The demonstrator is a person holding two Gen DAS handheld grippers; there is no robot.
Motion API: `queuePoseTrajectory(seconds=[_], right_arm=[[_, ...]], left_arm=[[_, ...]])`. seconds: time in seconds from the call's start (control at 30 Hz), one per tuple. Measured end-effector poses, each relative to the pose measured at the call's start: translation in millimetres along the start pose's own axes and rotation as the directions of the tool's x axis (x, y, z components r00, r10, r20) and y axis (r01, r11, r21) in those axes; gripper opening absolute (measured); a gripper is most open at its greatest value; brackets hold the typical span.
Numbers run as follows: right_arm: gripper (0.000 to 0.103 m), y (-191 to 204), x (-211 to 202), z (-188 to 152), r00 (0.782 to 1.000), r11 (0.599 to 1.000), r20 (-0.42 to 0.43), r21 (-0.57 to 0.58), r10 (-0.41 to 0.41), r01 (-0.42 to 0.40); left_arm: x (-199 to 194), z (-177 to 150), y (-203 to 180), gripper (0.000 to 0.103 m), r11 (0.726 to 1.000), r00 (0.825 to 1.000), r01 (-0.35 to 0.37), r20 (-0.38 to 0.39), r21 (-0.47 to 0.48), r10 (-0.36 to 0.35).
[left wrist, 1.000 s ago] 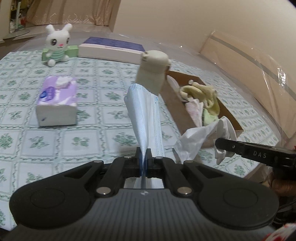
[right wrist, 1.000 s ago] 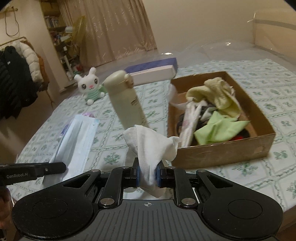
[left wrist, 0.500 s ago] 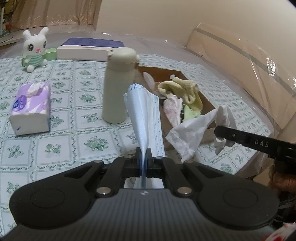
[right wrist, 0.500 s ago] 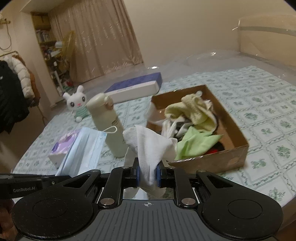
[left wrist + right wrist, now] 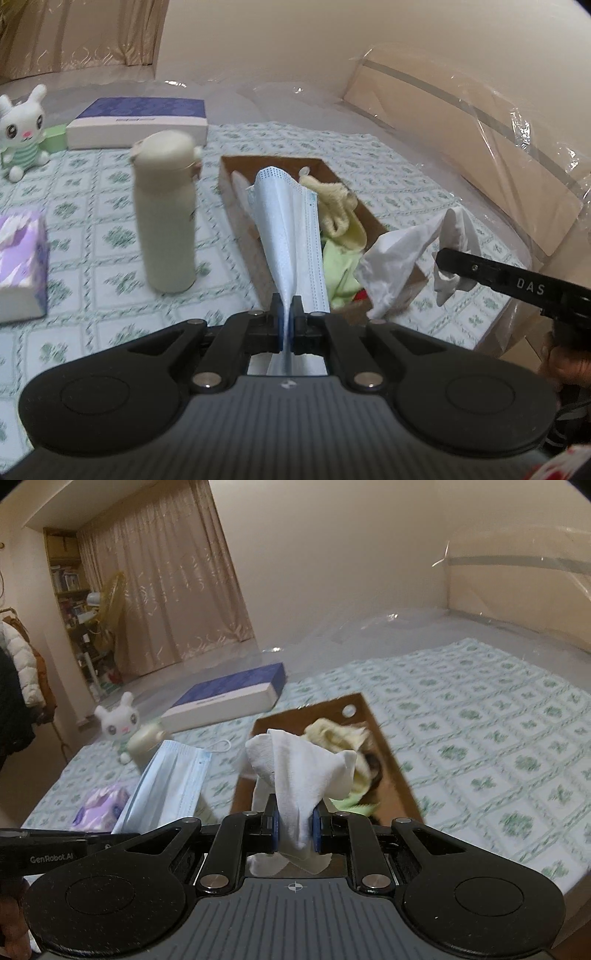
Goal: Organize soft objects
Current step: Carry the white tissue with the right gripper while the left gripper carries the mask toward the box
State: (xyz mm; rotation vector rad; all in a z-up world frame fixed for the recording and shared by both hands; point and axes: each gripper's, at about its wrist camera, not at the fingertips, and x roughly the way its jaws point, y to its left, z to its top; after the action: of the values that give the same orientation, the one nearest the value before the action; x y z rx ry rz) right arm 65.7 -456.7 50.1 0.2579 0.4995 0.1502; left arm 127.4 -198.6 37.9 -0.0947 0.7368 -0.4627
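My left gripper (image 5: 287, 325) is shut on a light blue face mask (image 5: 291, 236), held up in the air near the front of the cardboard box (image 5: 236, 192). My right gripper (image 5: 294, 830) is shut on a crumpled white cloth (image 5: 299, 771), also raised, just in front of the box (image 5: 388, 760). The box holds yellow and green cloths (image 5: 340, 210). The mask also shows in the right wrist view (image 5: 170, 782), and the white cloth in the left wrist view (image 5: 402, 254).
A cream bottle (image 5: 166, 218) stands left of the box. A purple tissue pack (image 5: 20, 266) lies further left. A white bunny toy (image 5: 20, 129) and a flat blue-white box (image 5: 140, 122) sit at the back. The bed's edge is at the right.
Both grippers have risen and moved toward the box with their loads. The box now sits straight ahead in both views and the bottle has shifted left.
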Motion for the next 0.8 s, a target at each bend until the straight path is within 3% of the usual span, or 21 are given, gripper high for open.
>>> queuePoseTrajectory(seconds=[0.27, 0.6, 0.8], right_arm=[[0.017, -23, 26, 31, 0.999, 0.997, 0.023, -0.067, -0.026, 0.028], [0.017, -49, 84, 55, 1.0, 0.992, 0.006, -0.121, -0.025, 0.026], [0.017, -58, 132, 46, 0.995, 0.984, -0.1, -0.178, -0.018, 0.0]], left_arm=[[47, 39, -17, 0.002, 1.0, 0.999, -0.012, 0.031, -0.004, 0.012], [110, 89, -10, 0.002, 0.992, 0.995, 0.008, 0.096, -0.128, 0.004], [154, 83, -6, 0.002, 0.994, 0.998, -0.06, 0.009, -0.094, 0.061]])
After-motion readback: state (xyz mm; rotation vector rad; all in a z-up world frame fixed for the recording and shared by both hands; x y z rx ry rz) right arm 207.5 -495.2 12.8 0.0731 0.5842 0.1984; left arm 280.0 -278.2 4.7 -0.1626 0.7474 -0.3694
